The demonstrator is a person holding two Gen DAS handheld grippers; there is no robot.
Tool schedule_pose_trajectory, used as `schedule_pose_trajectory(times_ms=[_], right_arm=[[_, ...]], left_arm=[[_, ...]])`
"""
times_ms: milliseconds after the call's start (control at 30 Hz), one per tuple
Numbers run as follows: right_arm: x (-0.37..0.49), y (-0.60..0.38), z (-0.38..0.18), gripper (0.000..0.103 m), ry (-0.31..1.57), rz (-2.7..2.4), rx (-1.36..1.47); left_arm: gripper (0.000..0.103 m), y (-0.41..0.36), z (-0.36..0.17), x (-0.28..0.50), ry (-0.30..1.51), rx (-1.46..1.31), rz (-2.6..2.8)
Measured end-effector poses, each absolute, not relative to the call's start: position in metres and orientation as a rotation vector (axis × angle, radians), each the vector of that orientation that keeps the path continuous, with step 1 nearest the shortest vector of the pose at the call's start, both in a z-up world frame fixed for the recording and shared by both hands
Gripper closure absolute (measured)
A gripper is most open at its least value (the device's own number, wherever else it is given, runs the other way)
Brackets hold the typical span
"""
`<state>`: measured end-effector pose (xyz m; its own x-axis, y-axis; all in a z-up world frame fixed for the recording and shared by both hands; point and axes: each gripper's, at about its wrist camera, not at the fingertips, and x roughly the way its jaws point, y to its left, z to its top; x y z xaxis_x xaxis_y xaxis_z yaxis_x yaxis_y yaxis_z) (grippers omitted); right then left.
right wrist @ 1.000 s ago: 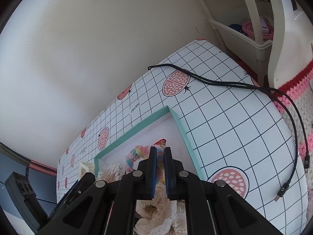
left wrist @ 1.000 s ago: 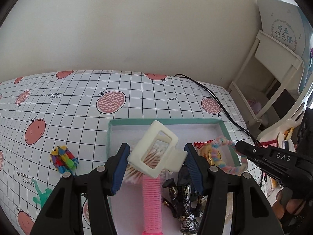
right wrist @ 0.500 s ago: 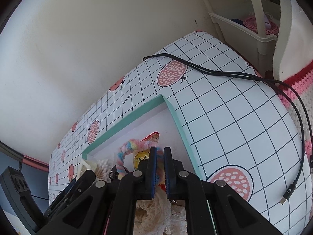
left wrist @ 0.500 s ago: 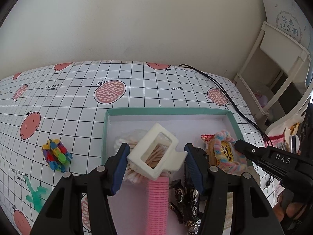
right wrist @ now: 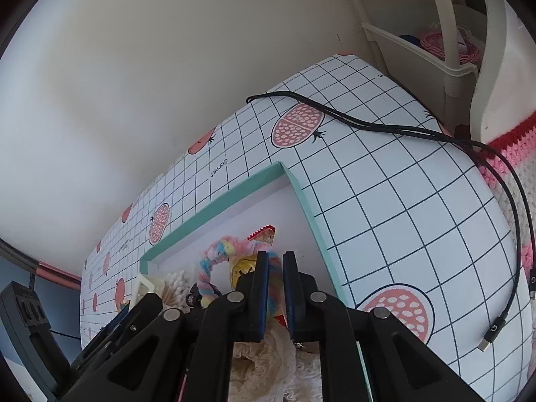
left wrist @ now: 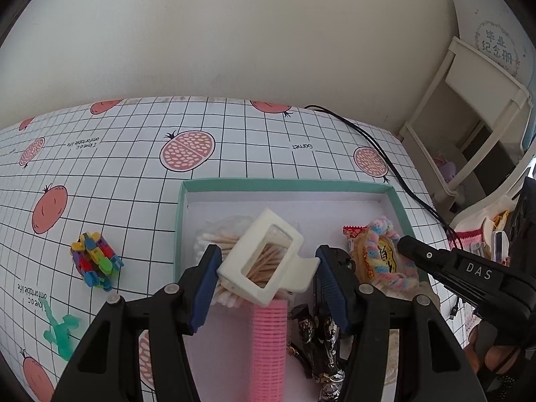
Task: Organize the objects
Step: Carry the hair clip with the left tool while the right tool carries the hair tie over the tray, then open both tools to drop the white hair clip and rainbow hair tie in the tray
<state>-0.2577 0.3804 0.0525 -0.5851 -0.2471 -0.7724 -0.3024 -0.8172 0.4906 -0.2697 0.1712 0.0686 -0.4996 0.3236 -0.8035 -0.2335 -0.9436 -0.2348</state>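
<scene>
Left gripper (left wrist: 268,268) clamped on a cream hair claw clip (left wrist: 268,258), blue pads pressing its two ends, clip tilted and hanging between the fingers above the teal-rimmed tray (left wrist: 284,186). Directly under the clip, inside the tray: a bundle of cotton swabs (left wrist: 214,238), visible through the clip's open window, and a pink hair roller (left wrist: 268,341) running toward the camera. Just right of the roller, dark foil-wrapped candies (left wrist: 318,345). Further right in the tray, a yellow snack packet (left wrist: 365,258) with a pastel fuzzy loop (left wrist: 382,234) lying across it.

Right gripper (right wrist: 275,268) nearly closed, only a narrow slit between its blue pads, nothing plainly caught in the gap; tips poised over the fuzzy loop and snack packet at the tray's right end, contact impossible to judge. Seen in the left view as a black arm entering from the right, marked DAS. Cream lace fabric (right wrist: 268,361) below the right fingers.

On the pomegranate-print grid tablecloth (left wrist: 134,174), left of the tray and well apart from both grippers: a cluster of multicoloured clips (left wrist: 95,259) and, nearer the camera, a small green figure (left wrist: 62,331). Black cable (right wrist: 435,134) trailing over the cloth's right side.
</scene>
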Motion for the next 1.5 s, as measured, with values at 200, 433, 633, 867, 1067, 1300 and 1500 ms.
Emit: schedule_pose_trajectory(times_ms=[200,433,633,867,1067,1300,1500], right_arm=[[-0.258,0.378,0.057,0.079,0.918,2.602,-1.431],[-0.257,0.376,0.065,0.079,0.896,2.629,-1.426],[-0.257,0.366,0.082,0.079,0.778,2.684,-1.419],[-0.259,0.349,0.086,0.075,0.625,2.693,-1.464],[-0.261,0.334,0.09,0.049,0.474,2.713,-1.478],[-0.262,0.321,0.093,0.026,0.393,2.739,-1.484],[-0.264,0.316,0.093,0.01,0.361,2.745,-1.491]], left_arm=[[0.041,0.169,0.072,-0.27,-0.143,-1.366,2.463],[0.04,0.163,0.077,-0.271,-0.161,-1.369,2.462],[0.04,0.159,0.088,-0.271,-0.169,-1.349,2.469],[0.04,0.152,0.092,-0.272,-0.156,-1.362,2.507],[0.036,0.135,0.092,-0.276,-0.154,-1.416,2.577],[0.035,0.119,0.092,-0.278,-0.153,-1.45,2.617],[0.018,0.111,0.094,-0.279,-0.143,-1.431,2.662]])
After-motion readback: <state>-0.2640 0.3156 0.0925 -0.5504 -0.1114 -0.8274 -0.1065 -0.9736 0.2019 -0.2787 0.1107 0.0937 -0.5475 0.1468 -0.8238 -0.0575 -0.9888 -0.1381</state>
